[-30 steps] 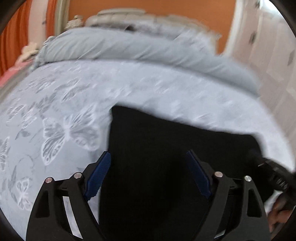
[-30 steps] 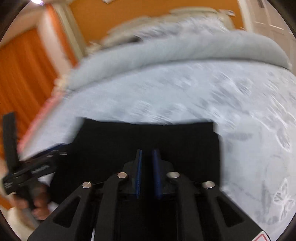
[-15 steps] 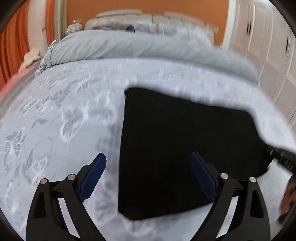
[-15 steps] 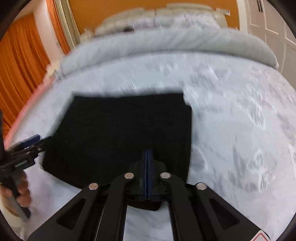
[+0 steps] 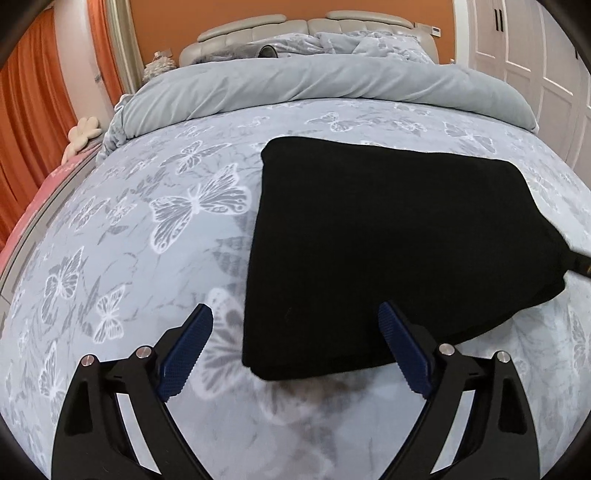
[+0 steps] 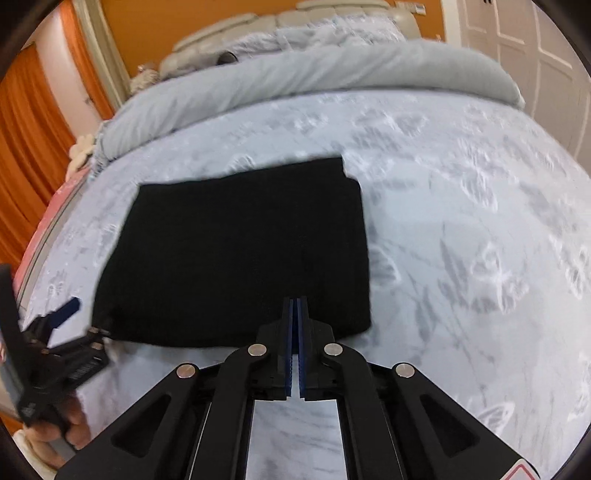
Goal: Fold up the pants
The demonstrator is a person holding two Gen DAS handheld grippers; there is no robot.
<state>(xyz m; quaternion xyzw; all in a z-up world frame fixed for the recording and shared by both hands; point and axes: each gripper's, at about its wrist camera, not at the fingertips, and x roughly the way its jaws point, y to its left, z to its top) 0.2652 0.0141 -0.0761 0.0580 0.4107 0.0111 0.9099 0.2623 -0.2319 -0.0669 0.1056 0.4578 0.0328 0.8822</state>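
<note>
The black pants (image 5: 388, 236) lie folded into a flat rectangle on the butterfly-print bedspread (image 5: 155, 229). They also show in the right wrist view (image 6: 240, 254). My left gripper (image 5: 295, 321) is open and empty, hovering just in front of the fold's near left corner. In the right wrist view it (image 6: 70, 321) sits at the fold's left near corner. My right gripper (image 6: 295, 301) is shut with nothing between its fingers, its tips over the fold's near edge. Its tip (image 5: 580, 262) shows at the fold's right side in the left wrist view.
A grey duvet roll (image 5: 314, 88) lies across the bed behind the pants, with pillows and a padded headboard (image 5: 306, 26) beyond. Orange curtains (image 5: 33, 122) hang at the left. White wardrobe doors (image 5: 532, 55) stand at the right.
Both grippers have drawn back from the pants toward the near bed edge. The right gripper's fingers, slightly apart a second ago, have closed fully. The pants lie still.
</note>
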